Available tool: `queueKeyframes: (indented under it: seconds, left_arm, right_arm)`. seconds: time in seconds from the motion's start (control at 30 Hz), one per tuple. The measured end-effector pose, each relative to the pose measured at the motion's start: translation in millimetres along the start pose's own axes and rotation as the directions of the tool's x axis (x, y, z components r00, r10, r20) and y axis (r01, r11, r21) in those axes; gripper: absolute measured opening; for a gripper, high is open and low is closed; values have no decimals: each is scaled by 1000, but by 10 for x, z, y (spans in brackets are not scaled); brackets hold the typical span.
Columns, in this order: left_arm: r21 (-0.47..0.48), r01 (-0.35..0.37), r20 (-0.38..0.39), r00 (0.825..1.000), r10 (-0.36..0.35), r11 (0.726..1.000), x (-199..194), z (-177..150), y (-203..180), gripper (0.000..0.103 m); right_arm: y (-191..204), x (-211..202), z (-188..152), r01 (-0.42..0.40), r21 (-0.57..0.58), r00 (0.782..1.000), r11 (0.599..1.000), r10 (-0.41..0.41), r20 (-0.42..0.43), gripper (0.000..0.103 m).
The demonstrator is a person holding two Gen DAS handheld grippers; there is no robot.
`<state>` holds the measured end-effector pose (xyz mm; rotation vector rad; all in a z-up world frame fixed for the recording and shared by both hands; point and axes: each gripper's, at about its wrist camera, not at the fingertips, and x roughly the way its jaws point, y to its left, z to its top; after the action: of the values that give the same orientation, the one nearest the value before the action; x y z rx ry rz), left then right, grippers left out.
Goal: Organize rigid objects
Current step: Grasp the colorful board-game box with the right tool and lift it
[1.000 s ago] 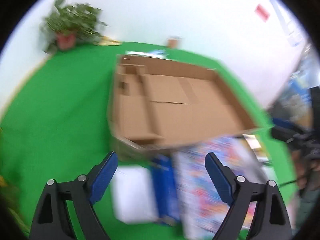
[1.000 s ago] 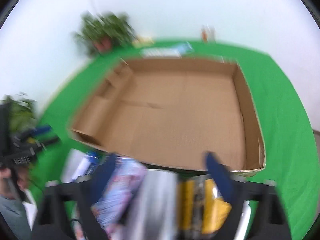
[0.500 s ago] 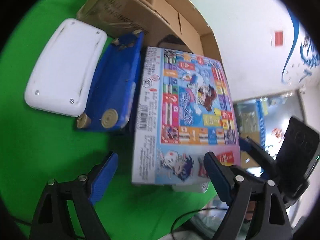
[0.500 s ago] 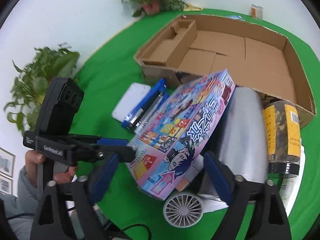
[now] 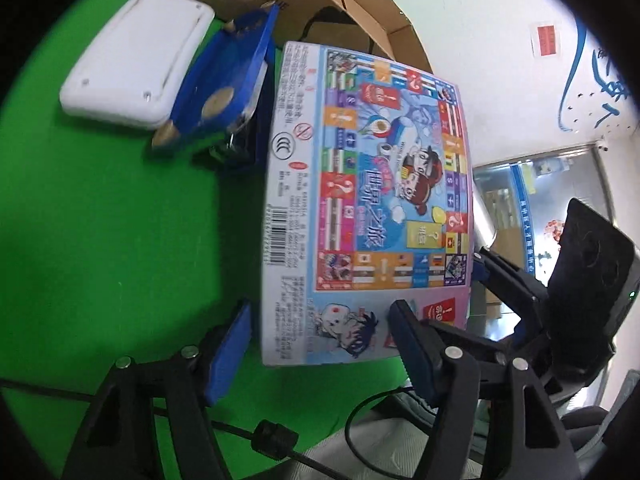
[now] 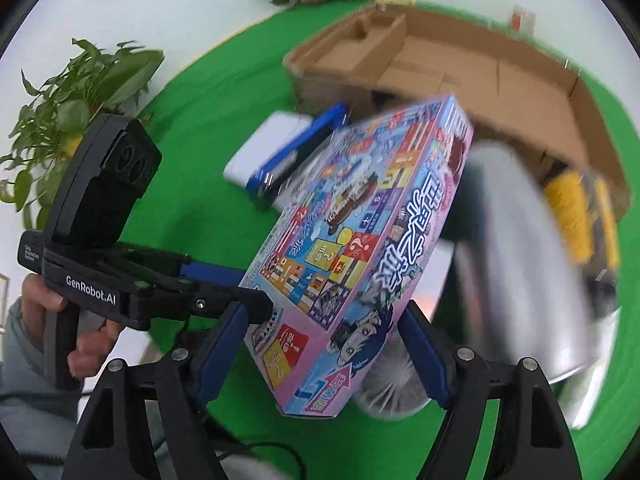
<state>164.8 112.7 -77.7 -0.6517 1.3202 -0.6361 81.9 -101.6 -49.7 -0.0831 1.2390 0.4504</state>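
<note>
Lying tilted on the green table [image 5: 112,208]: one board-game box [image 5: 372,200], long axis toward one cardboard tray [image 6: 472,68]. Straddled by left gripper [image 5: 316,344] and right gripper [image 6: 320,356], jaws just closing, contact unclear. Seen by right wrist only: two plants, one silver can [image 6: 516,248].

bright, even indoor light and strong fisheye curvature with black corners; the silver pot [image 6: 516,248] and cardboard box [image 6: 480,76] smear with motion blur in the right wrist view.
</note>
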Motion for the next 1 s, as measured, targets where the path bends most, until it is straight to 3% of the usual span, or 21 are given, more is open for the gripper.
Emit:
queueKeyframes:
  seconds: [0.1,0.2,0.33,0.43,0.6,0.73,1.0]
  left_arm:
    - [-56,7,85,996,-2,998,-14,110,130,77]
    - [-65,52,115,992,-44,997,6,236,167,78]
    - [-49,156,45,987,-154,987,197,375,127,80]
    - [-21,164,13,986,-163,986,352,422,23,80]
    - [-11,146,66,987,-145,989,375,339,-95,81]
    - [17,126,104,986,-127,992,263,125,-174,81]
    - [71,0,193,981,-14,997,110,73,-487,80]
  right_arm:
    - [1,20,-1,33,-5,999,999,-33,0,76]
    - [43,37,50,94,-25,996,995,-94,10,76]
    - [141,138,89,178,-66,984,982,-176,27,78]
    - [226,229,70,265,-91,964,960,-261,51,85]
    - [251,259,26,317,-93,946,944,-308,98,87]
    - [344,248,21,382,-139,920,913,-363,147,86]
    - [405,85,42,409,-168,901,897,-368,231,82]
